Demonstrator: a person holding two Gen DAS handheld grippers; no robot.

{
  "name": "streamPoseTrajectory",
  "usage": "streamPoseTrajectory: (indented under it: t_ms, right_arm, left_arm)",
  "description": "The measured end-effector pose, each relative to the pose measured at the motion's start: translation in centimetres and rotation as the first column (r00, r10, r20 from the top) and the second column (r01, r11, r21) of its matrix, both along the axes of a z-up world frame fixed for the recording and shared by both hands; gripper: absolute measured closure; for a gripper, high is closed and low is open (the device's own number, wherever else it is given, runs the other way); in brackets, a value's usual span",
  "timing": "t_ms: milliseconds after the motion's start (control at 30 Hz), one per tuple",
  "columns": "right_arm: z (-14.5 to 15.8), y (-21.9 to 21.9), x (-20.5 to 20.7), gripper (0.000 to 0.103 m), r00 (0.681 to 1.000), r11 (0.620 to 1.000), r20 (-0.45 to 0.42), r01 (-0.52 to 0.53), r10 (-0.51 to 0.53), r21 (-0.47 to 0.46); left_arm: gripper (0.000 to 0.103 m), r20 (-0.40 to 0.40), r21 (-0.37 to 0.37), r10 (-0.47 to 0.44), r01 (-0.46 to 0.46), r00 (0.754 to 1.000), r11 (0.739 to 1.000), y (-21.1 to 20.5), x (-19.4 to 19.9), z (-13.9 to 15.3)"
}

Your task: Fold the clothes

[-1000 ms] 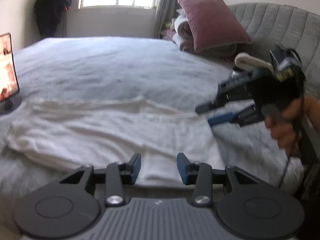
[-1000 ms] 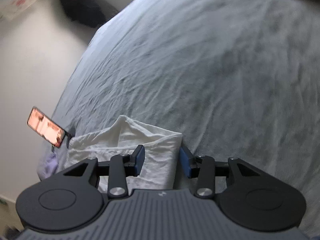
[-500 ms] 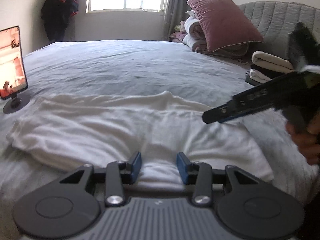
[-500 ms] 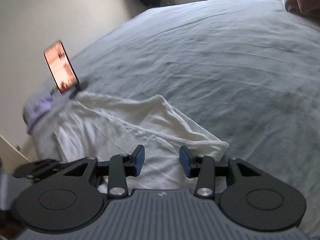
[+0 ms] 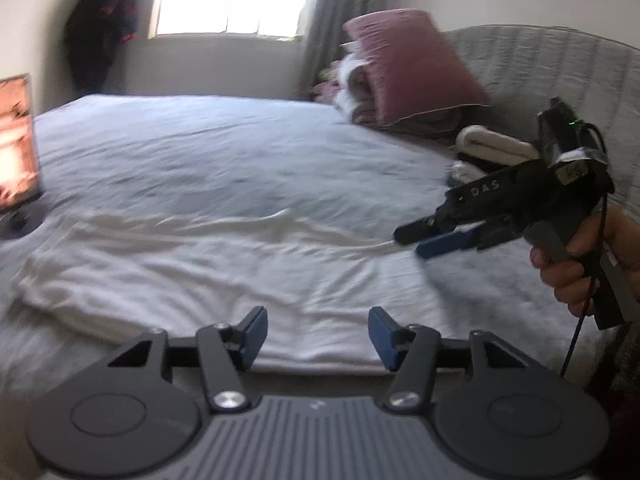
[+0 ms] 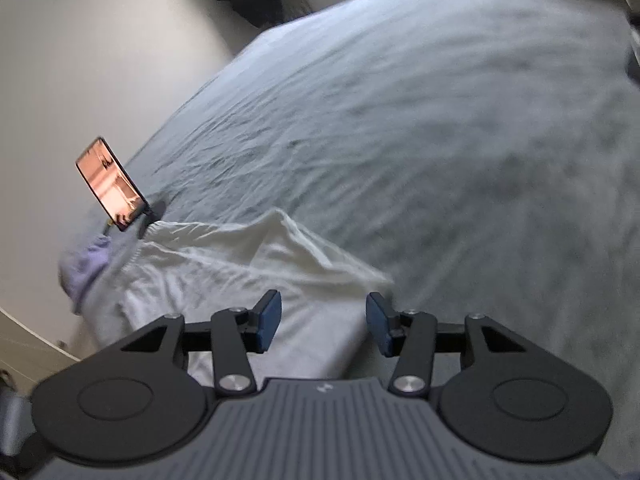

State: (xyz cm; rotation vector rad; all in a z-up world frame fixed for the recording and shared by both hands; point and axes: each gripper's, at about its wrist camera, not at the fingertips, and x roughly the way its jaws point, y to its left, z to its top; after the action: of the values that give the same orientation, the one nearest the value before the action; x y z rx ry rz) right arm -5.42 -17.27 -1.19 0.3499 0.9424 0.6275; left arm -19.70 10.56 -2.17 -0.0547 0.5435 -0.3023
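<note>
1. Left wrist view: the left gripper point(image 5: 316, 330) hangs low over the near edge of the white garment point(image 5: 224, 268), jaws spread wide with nothing between them. The cloth lies flat on the grey bed point(image 5: 200, 148), stretching ahead of the fingers and off to their left.
2. Same view, ahead and to the right: a hand point(image 5: 580, 260) grips the handle of the right gripper point(image 5: 416, 242), wrist level, fingers pointing leftward at the garment's right end. Its tips are just apart and hold nothing; they sit right beside the cloth's corner.
3. Far ahead to the right, a pink pillow point(image 5: 412, 64) leans on folded bedding; a phone point(image 5: 16, 144) stands far left.
4. Right wrist view: the right gripper point(image 6: 324, 322) is tilted downward, jaws released and empty. The white garment point(image 6: 240, 268) lies under and ahead-left of the fingers, its corner just before the right fingertip. The phone point(image 6: 112, 184) stands beyond the cloth's far end, up left.
</note>
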Motion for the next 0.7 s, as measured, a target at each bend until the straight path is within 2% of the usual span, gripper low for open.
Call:
streamPoseTrajectory:
  t_ms: [133, 267, 333, 400, 633, 700]
  right_arm:
    - [-1.5, -1.7, -1.0, 0.052, 0.984, 0.99, -0.168, -0.029, 0.052, 0.138]
    - [-3.1, -3.1, -1.9, 0.051, 0.941, 0.962, -0.315, -0.034, 0.122, 0.272]
    - [-4.1, -3.1, -2.2, 0.056, 0.92, 0.946, -0.36, -0.033, 0.155, 0.323]
    - [-4.5, -2.9, -2.3, 0.064, 0.91, 0.937, -0.377, -0.033, 0.172, 0.348]
    - [-4.3, -1.6, -2.3, 0.071, 0.893, 0.927, -0.394, -0.065, 0.219, 0.37]
    - [-4.2, -1.2, -2.3, 0.078, 0.891, 0.928, -0.392, -0.079, 0.229, 0.363]
  left_arm:
    - [0.042, 0.022, 0.07, -0.099, 0.097, 0.995, 0.993, -2.7, 0.1, -0.2]
    - [0.041, 0.025, 0.125, -0.176, 0.171, 0.984, 0.977, -4.6, -0.3, -0.9]
    - [0.038, 0.026, 0.16, -0.206, 0.2, 0.978, 0.967, -5.4, -0.7, -1.2]
    - [0.038, 0.023, 0.199, -0.225, 0.217, 0.974, 0.956, -5.9, -1.0, -1.6]
    - [0.038, 0.018, 0.276, -0.251, 0.237, 0.968, 0.931, -6.8, -1.9, -1.9]
    - [0.038, 0.021, 0.291, -0.25, 0.233, 0.968, 0.928, -6.9, -2.0, -1.8]
